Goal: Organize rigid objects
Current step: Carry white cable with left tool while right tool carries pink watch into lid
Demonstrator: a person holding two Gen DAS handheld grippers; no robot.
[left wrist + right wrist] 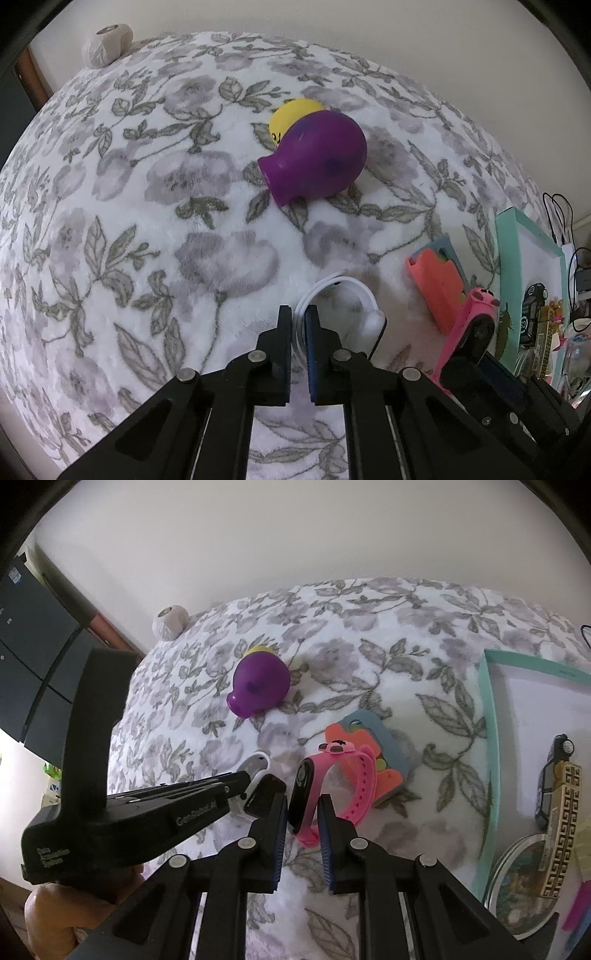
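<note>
A white wristband watch (pixel 373 320) lies on the floral blanket (pixel 147 221), and my left gripper (pixel 298 316) is shut on its strap. In the right wrist view my right gripper (pixel 303 806) is shut on a pink wristband watch (pixel 351 775) at its black face, lifted slightly off the blanket (pixel 369 635). The left gripper (pixel 255 781) shows there too, just left of the pink watch, with the white watch (pixel 255 763) in it. In the left wrist view the pink watch (pixel 476 306) sits at the lower right, in the right gripper (pixel 474 350).
A purple bulb-shaped toy (pixel 317 158) lies in front of a yellow ball (pixel 291 116). An orange and grey-blue card (pixel 369 738) lies behind the pink watch. A teal-rimmed tray (pixel 489 738) on the right holds a black toy car (pixel 554 775) and a gold patterned box (pixel 561 830). A white woven ball (pixel 170 622) sits far left.
</note>
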